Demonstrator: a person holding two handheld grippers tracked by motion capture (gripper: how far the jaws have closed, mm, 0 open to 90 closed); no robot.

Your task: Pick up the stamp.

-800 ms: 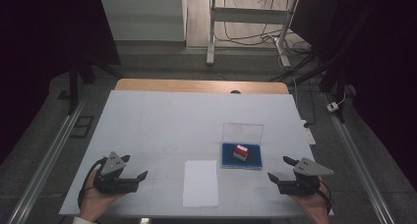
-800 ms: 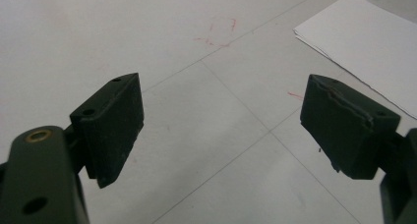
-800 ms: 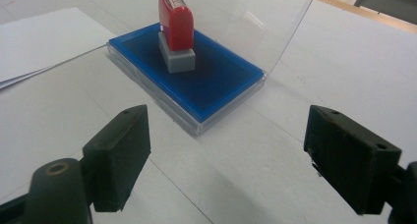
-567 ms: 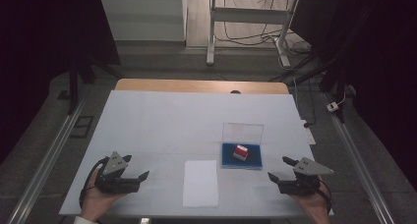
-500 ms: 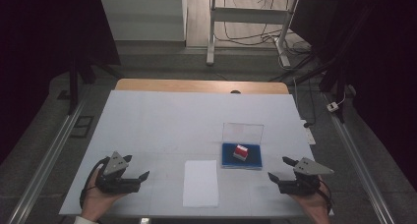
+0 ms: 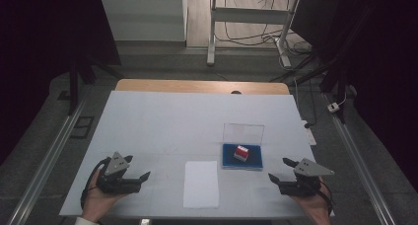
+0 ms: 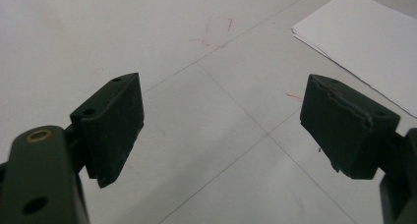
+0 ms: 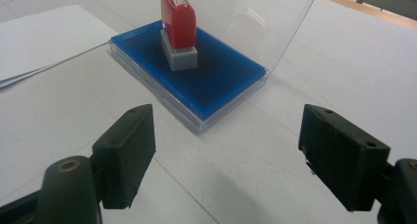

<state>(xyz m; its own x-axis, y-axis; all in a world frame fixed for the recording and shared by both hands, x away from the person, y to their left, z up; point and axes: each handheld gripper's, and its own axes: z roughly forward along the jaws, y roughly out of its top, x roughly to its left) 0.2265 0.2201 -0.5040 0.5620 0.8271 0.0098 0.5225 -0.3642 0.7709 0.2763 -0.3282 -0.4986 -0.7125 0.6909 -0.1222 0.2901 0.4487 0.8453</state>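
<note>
A red stamp with a grey base [image 6: 241, 153] [image 8: 178, 22] stands upright on a blue ink pad [image 6: 231, 161] [image 8: 221, 81]. The pad's clear lid [image 6: 243, 133] [image 8: 255, 17] is raised behind it. A white paper sheet [image 6: 201, 183] [image 7: 364, 32] [image 8: 44, 37] lies left of the pad. My left gripper [image 6: 139, 168] [image 7: 221, 111] rests open on the table, left of the sheet, with nothing between its jaws. To the right of the pad, my right gripper [image 6: 278, 169] [image 8: 226, 135] is open and faces the pad, a short way from it.
The white table top [image 6: 167, 121] ends in a wooden strip [image 6: 197, 86] at the far side. Faint red pen marks [image 7: 216, 31] show on the surface ahead of the left gripper. Metal rails [image 6: 44, 166] run along the floor on both sides.
</note>
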